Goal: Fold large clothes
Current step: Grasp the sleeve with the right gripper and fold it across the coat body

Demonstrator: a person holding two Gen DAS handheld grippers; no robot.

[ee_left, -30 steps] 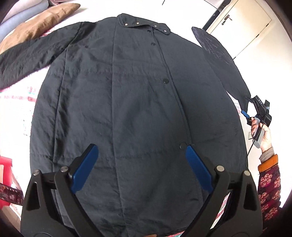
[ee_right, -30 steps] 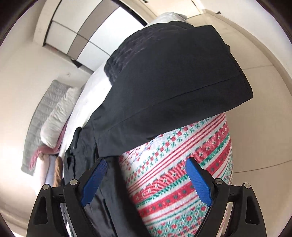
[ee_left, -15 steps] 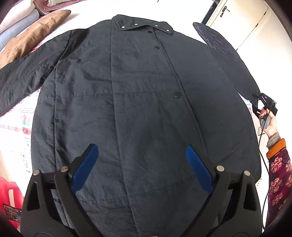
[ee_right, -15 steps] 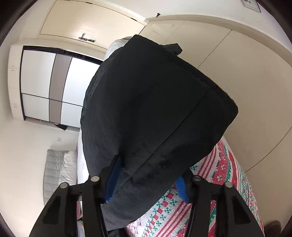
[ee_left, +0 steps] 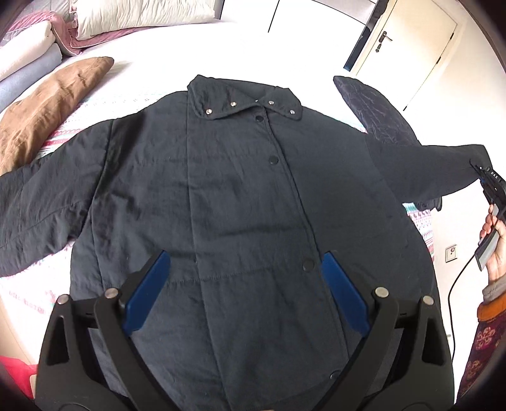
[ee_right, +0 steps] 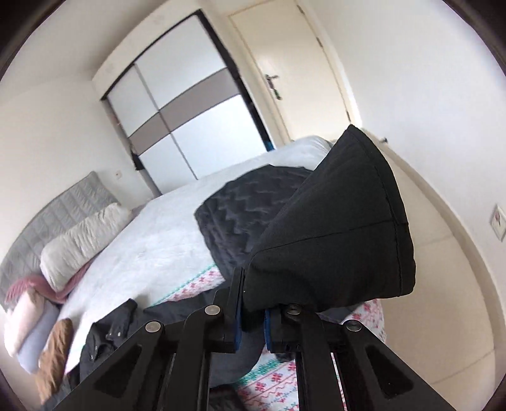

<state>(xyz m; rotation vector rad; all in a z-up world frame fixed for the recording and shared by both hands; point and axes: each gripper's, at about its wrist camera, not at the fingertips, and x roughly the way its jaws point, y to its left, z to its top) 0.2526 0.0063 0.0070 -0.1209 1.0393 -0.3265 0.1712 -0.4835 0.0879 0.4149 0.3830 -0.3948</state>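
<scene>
Bedroom light falls on a wide bed whose patterned cover shows around the coat, spread front-up, collar toward the pillows. Your left tongs hang over its lower front with jaws wide apart and nothing between them, probably ready to pin or catch the body. Your right tongs are clamped on the cuff of the right sleeve, lifted clear of the bed so you can carry it across the chest. That sleeve sits by the bed's edge, near a dark quilted cloth; inward there is open room. The other sleeve lies flat, near a brown cushion.
</scene>
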